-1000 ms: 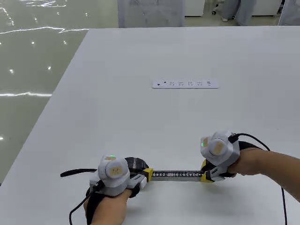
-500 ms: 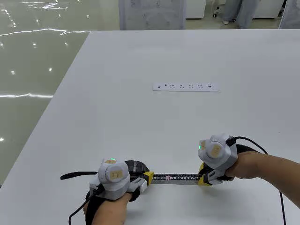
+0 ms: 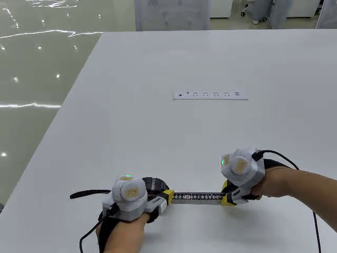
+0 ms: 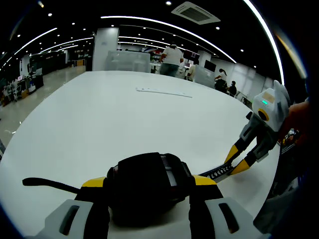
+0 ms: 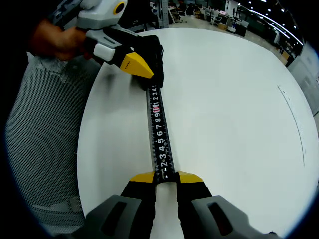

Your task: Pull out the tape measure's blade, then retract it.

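Closer now, right gripper (image 5: 166, 177) jaws pinch the blade tip (image 5: 163, 168); left gripper (image 4: 148, 181) jaws clamp the tape measure (image 3: 153, 185).

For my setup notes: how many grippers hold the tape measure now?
2. The grey, yellow-tipped left gripper clamps the black tape measure case; the right gripper pinches the end of its numbered metal blade. None seems hidden.
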`<state>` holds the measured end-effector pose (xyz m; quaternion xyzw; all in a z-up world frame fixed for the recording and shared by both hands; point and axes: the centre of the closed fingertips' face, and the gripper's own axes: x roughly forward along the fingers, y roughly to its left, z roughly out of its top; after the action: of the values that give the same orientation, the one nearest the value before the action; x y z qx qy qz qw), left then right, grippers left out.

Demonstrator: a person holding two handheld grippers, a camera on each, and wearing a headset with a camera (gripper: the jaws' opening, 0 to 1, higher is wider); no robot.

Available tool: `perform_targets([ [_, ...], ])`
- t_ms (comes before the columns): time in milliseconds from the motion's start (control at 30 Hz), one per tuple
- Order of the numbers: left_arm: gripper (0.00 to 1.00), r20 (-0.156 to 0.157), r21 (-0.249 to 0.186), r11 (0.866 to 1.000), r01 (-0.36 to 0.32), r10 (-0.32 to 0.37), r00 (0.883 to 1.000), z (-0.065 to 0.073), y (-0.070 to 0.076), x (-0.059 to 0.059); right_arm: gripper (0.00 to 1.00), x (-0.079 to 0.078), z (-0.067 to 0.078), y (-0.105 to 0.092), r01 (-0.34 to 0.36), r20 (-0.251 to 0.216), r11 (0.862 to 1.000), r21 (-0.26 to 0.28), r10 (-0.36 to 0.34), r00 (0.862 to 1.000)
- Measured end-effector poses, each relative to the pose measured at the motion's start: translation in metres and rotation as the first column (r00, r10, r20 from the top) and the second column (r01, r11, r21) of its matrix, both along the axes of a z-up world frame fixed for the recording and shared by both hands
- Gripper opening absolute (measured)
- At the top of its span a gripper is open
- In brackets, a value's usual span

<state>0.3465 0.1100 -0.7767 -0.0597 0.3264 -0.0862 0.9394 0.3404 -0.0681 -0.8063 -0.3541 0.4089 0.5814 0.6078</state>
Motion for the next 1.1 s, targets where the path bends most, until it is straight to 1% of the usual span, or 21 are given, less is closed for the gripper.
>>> perform_targets([
  [467,0.61,-0.001,-0.002,1.0,0.0,0.0,1.0,0.0,0.0,0.0,0.11,-0.001,0.0,0.007,0.002,-0.008,1.0,0.003,-0.002,1.0],
  [633,0.61,-0.001,-0.001,1.0,-0.001,0.001,1.0,0.0,0.0,0.0,0.11,-0.002,0.0,0.009,0.005,-0.007,1.0,0.003,-0.005,1.0],
  [800,0.61,-0.002,-0.002,1.0,-0.002,0.002,1.0,0.0,0.0,0.0,0.11,-0.002,0.001,0.012,-0.007,-0.002,1.0,0.007,0.007,1.0],
  [1100,0.61,-0.002,-0.003,1.0,-0.003,0.003,1.0,0.0,0.0,0.0,0.11,-0.002,0.001,0.015,-0.001,-0.007,1.0,0.014,0.001,1.0],
])
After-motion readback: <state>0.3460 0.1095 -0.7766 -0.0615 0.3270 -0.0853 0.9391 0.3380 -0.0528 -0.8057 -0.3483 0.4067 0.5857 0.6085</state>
